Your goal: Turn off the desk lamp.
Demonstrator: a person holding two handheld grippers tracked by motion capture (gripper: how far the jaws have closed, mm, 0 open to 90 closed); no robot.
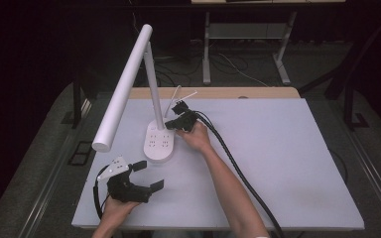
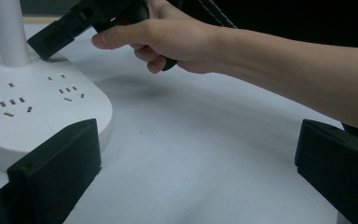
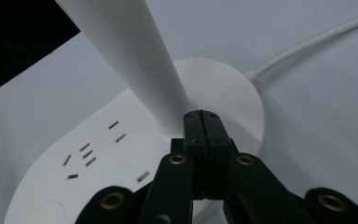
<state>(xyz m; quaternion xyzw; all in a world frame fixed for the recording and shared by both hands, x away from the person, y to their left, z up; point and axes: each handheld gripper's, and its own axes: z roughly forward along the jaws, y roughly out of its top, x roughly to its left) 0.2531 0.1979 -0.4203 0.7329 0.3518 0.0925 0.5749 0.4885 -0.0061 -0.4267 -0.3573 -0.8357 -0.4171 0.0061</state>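
From the high view, a white desk lamp [image 1: 156, 134] stands on the counter [image 1: 278, 163] a little toward its left edge and closer to the far edge than the near one; its oval base carries sockets, its post rises upright, and its long light bar slants out over the near-left part of the counter. The right tool [image 1: 170, 123] lies with its tip at the foot of the post, on the far part of the base, the hand [image 1: 196, 135] behind it and the black cable trailing back to the near edge. The left tool [image 1: 146, 174] rests near the near-left corner, just beside the base but apart from it, its jaws spread wide with nothing between them. In the left gripper view those two black jaws stand well apart over bare counter, the lamp base [image 2: 32, 107] at the left, and farther off the right tool's tip sits on the base next to the post. In the right gripper view the jaws are pressed fully together, holding nothing, their joined tip bearing on the base top right at the foot of the post [image 3: 135, 56], with the white power cord [image 3: 307, 44] leaving the base toward the far edge. Judging from this, the work looks like pressing a control on the base with the closed tip: the reach is done and contact appears made, but whether the light has answered cannot be told, and withdrawing the tool is left.
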